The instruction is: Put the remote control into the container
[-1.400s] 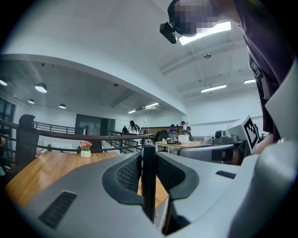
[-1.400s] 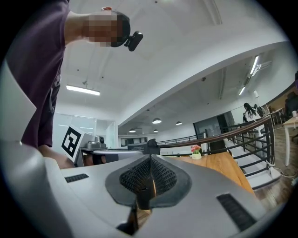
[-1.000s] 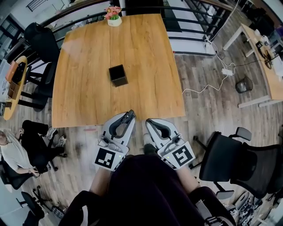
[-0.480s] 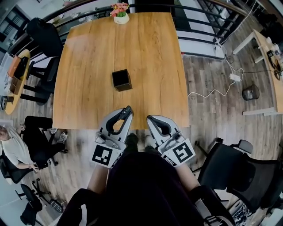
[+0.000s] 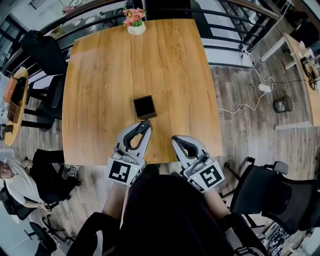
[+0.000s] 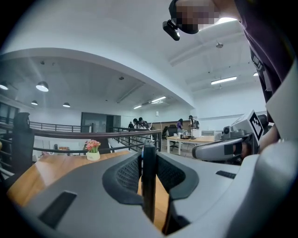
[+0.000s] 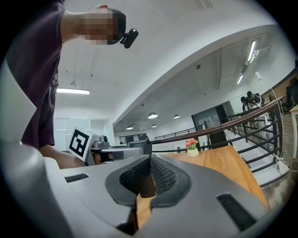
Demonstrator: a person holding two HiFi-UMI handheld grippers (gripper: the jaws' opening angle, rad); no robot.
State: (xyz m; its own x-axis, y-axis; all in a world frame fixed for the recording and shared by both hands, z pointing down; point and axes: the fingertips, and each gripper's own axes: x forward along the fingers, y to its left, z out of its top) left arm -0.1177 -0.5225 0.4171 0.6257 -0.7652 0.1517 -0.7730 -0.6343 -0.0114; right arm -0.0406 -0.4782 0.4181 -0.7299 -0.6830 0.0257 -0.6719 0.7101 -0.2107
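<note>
Over table, left gripper clamps remote.

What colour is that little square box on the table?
The box is black; clearest in the head view.

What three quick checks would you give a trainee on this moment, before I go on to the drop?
1. True or false: the remote control already lies inside the container.
2. Which gripper is clamped on something? A: the left gripper. B: the right gripper. C: both.
3. Fill in: at the far edge of the table stands a white pot of ____.

Key
1. False: it stands between the left gripper's jaws, short of the container.
2. A: the right gripper's jaws are together with nothing between them.
3. flowers
</note>
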